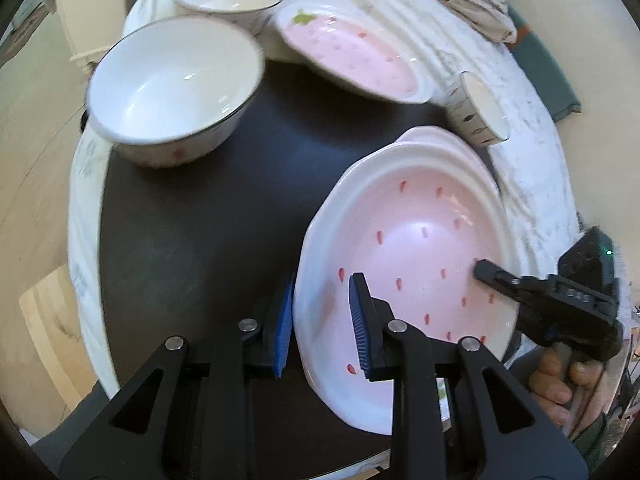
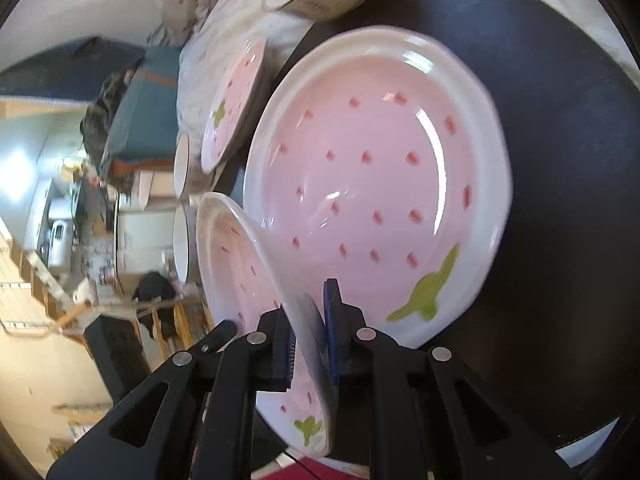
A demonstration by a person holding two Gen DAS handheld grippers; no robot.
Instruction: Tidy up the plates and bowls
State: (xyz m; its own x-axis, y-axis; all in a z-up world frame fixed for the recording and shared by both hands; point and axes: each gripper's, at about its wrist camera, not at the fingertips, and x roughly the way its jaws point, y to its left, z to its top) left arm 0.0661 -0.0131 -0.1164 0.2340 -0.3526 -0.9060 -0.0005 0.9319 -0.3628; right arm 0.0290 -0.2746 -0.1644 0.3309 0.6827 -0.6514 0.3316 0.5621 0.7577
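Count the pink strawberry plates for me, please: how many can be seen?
3. A tilted plate is raised at the front. A large plate lies just behind it on the dark table. A third plate sits farther back by the white cloth. Others may be hidden underneath.
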